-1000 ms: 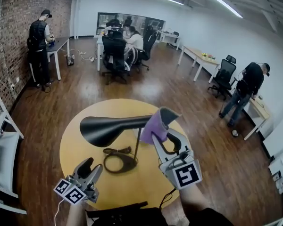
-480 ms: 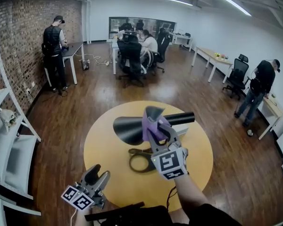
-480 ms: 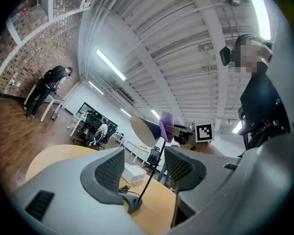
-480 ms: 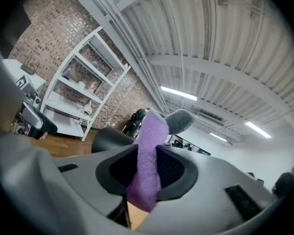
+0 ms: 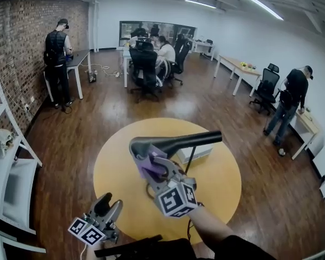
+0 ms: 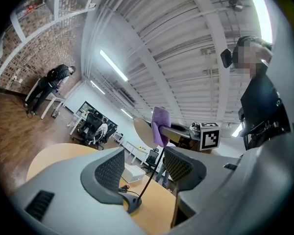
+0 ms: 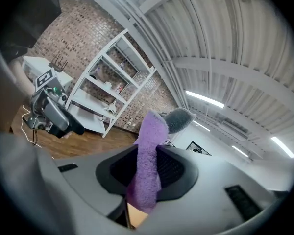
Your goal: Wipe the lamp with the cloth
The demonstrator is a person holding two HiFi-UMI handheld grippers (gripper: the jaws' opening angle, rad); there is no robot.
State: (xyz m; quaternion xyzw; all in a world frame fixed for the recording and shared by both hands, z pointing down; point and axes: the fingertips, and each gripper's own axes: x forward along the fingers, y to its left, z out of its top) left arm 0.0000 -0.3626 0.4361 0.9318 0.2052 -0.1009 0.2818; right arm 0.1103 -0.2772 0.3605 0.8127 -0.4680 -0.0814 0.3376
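Yellow table carries lamp; right gripper clamps cloth.

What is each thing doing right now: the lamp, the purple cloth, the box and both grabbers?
lamp: standing upright on the round table; lit or not, cannot tell.
purple cloth: pinched in the right gripper, up against the lamp's shade.
right gripper: shut on the purple cloth.
left gripper: open, nothing between its jaws.
white box: lying on the round table behind the lamp.
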